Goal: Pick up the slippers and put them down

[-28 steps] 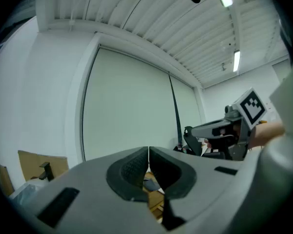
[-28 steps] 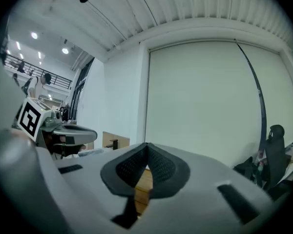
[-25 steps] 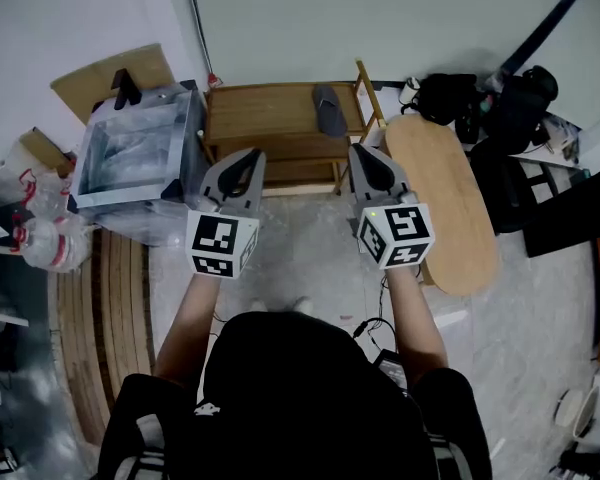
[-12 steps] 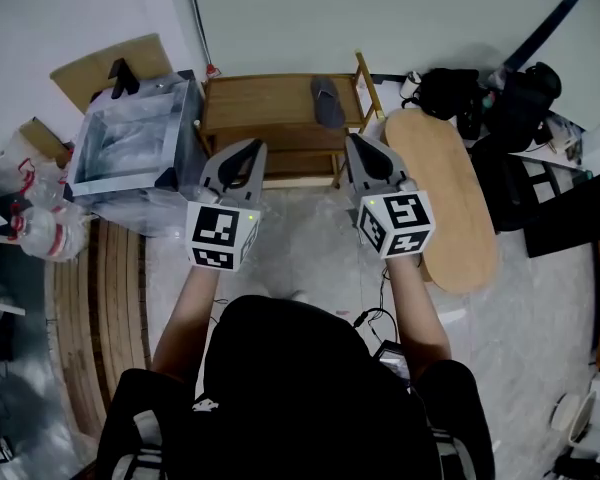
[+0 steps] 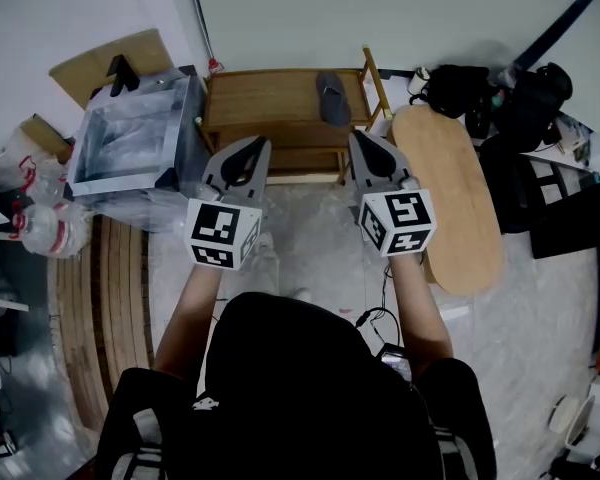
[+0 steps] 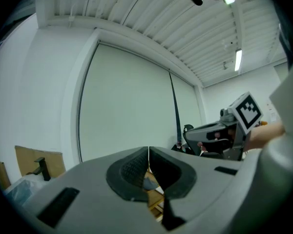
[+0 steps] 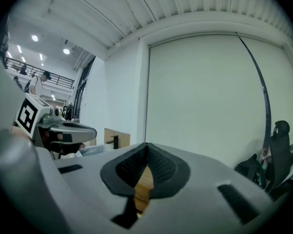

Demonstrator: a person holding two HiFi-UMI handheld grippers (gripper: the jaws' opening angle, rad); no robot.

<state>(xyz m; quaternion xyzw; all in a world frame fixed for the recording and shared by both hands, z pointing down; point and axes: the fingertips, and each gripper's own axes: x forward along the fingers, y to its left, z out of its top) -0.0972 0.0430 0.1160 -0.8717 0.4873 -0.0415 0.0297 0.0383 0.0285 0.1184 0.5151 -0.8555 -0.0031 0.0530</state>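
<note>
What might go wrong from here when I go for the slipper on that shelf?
Both left tongs and right tongs are shut; unless one opens first, it may shove the slipper along the wooden shelf. The slipper lies near the side rail, which the right tongs might bump.

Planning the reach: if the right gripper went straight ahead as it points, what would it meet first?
Probably the wooden rack, near the slipper; height is unclear, so it might pass above.
</note>
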